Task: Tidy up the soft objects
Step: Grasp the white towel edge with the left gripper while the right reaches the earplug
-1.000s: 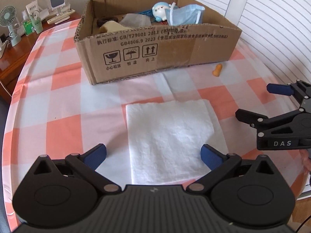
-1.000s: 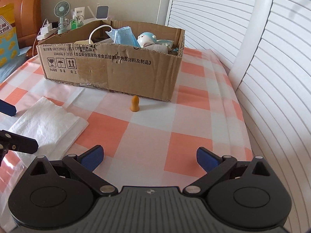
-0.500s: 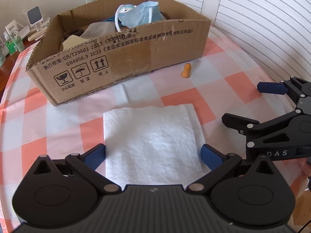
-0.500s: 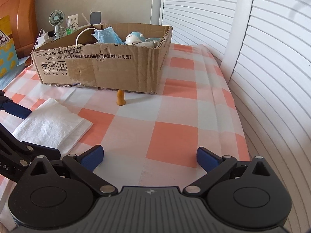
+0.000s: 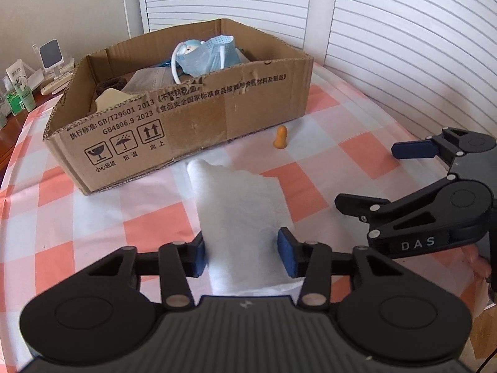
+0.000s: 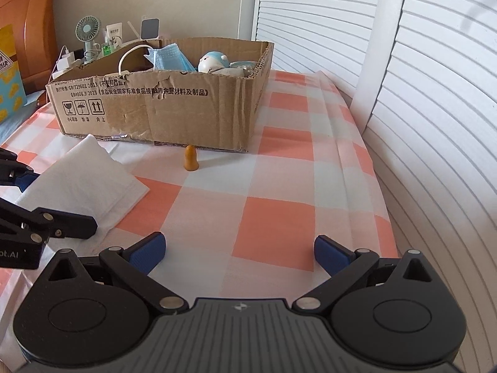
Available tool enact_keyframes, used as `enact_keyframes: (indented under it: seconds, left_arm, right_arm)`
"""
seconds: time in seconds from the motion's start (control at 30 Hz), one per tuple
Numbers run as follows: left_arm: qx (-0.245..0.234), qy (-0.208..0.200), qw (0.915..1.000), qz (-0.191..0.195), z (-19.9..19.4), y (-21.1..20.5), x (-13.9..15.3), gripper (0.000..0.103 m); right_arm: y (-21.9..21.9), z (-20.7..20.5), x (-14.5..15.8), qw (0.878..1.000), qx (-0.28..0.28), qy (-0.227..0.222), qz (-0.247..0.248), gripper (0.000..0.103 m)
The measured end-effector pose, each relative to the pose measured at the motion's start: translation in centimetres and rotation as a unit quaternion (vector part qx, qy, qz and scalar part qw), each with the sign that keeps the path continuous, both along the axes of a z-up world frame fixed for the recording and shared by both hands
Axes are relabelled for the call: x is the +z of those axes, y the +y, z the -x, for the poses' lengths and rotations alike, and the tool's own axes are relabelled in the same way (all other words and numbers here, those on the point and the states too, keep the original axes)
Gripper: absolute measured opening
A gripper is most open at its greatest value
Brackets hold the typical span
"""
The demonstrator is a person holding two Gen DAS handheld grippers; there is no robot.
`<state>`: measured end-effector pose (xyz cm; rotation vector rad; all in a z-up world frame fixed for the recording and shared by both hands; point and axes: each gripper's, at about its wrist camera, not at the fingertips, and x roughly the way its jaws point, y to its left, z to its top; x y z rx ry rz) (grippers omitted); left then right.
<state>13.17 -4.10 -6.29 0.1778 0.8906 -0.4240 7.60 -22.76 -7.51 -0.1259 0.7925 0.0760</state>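
Note:
A white folded cloth [image 5: 236, 205] lies on the checked tablecloth in front of a cardboard box [image 5: 192, 130]. My left gripper [image 5: 242, 256] has its jaws closing on the cloth's near end. Both blue pads press its sides, and the cloth is bunched into a raised ridge. A small orange earplug [image 5: 280, 137] stands beside the box. The box holds a blue face mask [image 5: 211, 56], a small plush doll [image 6: 214, 62] and other soft items. My right gripper [image 6: 239, 251] hovers open over the tablecloth, right of the cloth [image 6: 84, 180], with nothing between its fingers.
White louvred shutters [image 6: 403, 93] run along the table's right side and behind the box. A small fan [image 6: 88, 31], bottles and a phone stand sit on a wooden surface at the back left. The table edge curves close at the right.
The left jaws have come together from wide open onto the cloth, which went from flat to bunched up. The left view has shifted slightly relative to the box. The right gripper stays open.

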Motion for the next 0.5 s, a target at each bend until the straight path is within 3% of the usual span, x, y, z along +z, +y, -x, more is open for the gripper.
enact_keyframes:
  seconds: [0.5]
  left_arm:
    - [0.082,-0.002,0.9966,0.002,-2.0,5.8,-0.2,0.037]
  right_arm:
    - [3.2,-2.1,0.1,0.999,0.046,-0.004,0.015,0.099]
